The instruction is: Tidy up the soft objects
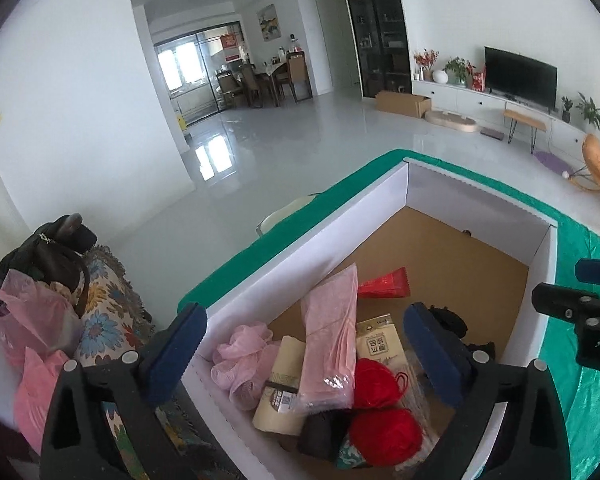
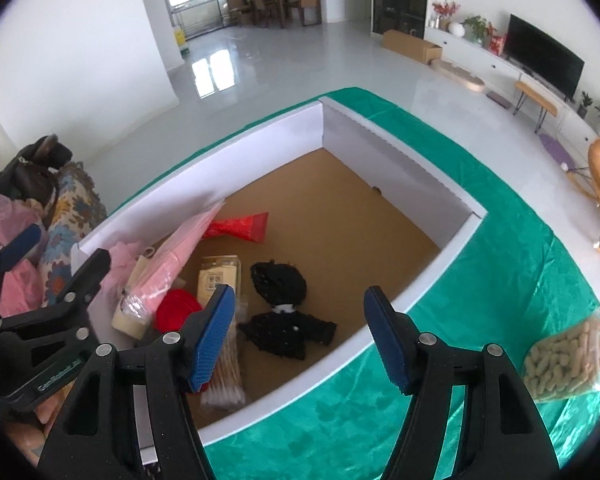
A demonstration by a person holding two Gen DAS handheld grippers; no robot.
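Green cloth (image 2: 480, 264) covers the table in a bright living room, and on it stands a white-walled box (image 2: 260, 148) with a brown cardboard floor. Most of the soft things seem to be in the box already, crowded into its near left corner: a pink mesh puff (image 1: 240, 354), a cream roll (image 1: 278, 392), a pink packet (image 1: 332, 340) leaning over them, two balls of red yarn (image 1: 384, 436), a dark ball (image 1: 320, 434) beside them, a red pouch (image 2: 242, 227) further in, a tan card pack (image 2: 218, 276), a bag of cotton swabs (image 2: 226, 376) and a black knitted doll (image 2: 284, 316) lying flat on the floor near the middle. Both grippers are empty. The left gripper (image 1: 306, 354) hangs over the crowded corner with its jaws wide apart, nothing between them. The right gripper (image 2: 300, 336) hovers over the near wall, jaws likewise spread, the doll showing in the gap below but not held. Outside the box, one bag of pale pellets (image 2: 568, 356) lies on the cloth at the right, well apart from the wall. I judge the job nearly finished: that bag looks like the only item left on the table, and the right gripper is the nearer one to fetch it. Pink plastic bags (image 1: 32, 320) on the floral sofa (image 1: 104, 320) at the left look like no part of it, though I cannot be sure.
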